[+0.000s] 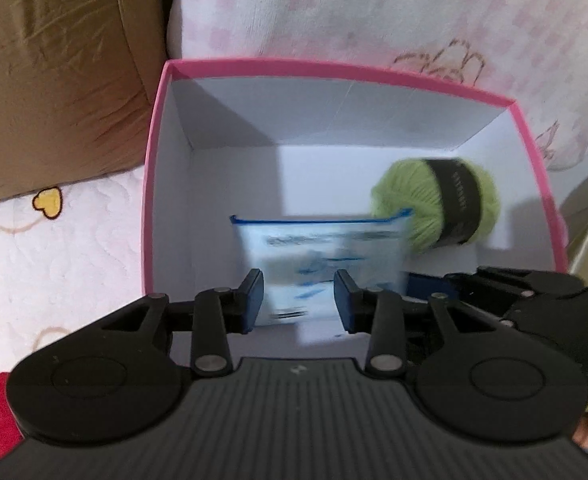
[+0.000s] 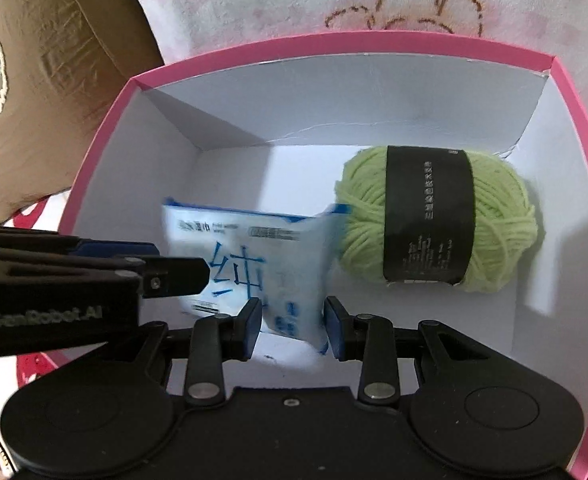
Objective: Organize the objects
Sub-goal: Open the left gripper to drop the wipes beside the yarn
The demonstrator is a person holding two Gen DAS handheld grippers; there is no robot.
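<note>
Right wrist view is showing the white-and-blue tissue pack [image 2: 254, 264] inside the pink box [image 2: 106, 128], near the front of the box floor, blurred as if in motion. Its upper right corner is overlapping the green yarn ball [image 2: 437, 220], which is lying toward the right rear of the box with its black label band facing up.

I am holding my right gripper [image 2: 292, 326] partly open over the front of the box. The pack's lower edge is lying between the blue pads [image 2: 254, 322], but a gap is showing on each side, so I am judging that nothing is clamped. My left gripper [image 1: 298, 300] is also standing partly open at the front of the box; in the left wrist view the pack [image 1: 321, 252] is appearing between and beyond its pads, and I cannot tell whether either pad is touching it.

Risks, as I am judging them:
- The pack is looking loose and tilted. It may be tipping onto the yarn or sliding flat in an untidy position.
- Both grippers are crowding the same front corner of the box. They may be colliding on withdrawal.
- Catching the box wall while lifting out may be shifting the box on the soft patterned bedding [image 1: 74, 248] beneath it.
</note>
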